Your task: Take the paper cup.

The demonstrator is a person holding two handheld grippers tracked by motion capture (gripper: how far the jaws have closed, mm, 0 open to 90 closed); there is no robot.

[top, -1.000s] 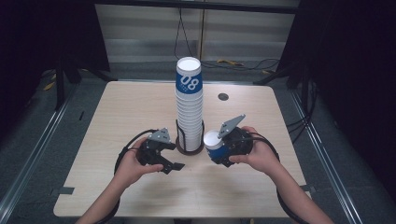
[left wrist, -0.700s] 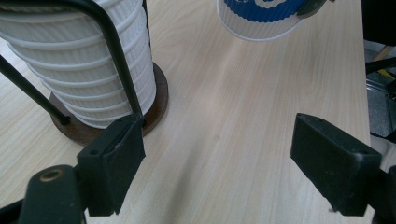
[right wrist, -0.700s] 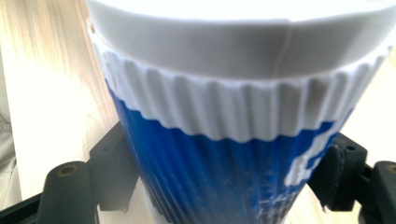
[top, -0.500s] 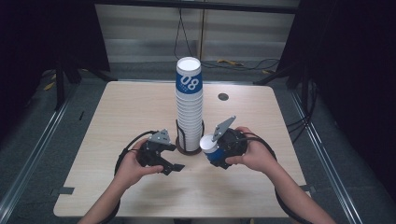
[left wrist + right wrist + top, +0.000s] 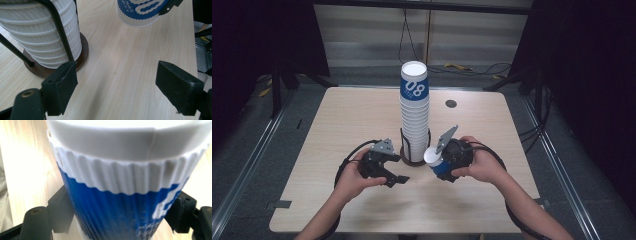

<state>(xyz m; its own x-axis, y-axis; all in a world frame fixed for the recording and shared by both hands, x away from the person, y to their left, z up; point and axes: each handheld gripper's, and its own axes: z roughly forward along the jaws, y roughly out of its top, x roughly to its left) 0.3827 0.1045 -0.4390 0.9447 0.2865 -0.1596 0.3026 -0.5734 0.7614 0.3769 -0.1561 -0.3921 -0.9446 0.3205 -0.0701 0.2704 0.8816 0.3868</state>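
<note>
A tall stack of white ribbed paper cups [image 5: 414,117], topped by a blue cup marked 08, stands in a black wire holder on a brown round base [image 5: 408,160] at the table's middle. To the right of that base my right gripper [image 5: 443,162] is shut on a single blue-and-white ribbed cup [image 5: 435,159], tilted with its white rim toward the stack. In the right gripper view the cup [image 5: 120,195] sits between the two jaws of my right gripper [image 5: 120,217]. My left gripper [image 5: 393,177] rests left of the base, open, and its own view [image 5: 117,82] has only bare table between the jaws.
The light wooden table [image 5: 337,115] has a small dark round disc [image 5: 451,103] at its back right. Black cables loop from both grippers near the front. Dark floor and metal rails [image 5: 247,160] border the table.
The right gripper and its cup have shifted slightly left and toward the front edge. The left gripper has stayed where it was.
</note>
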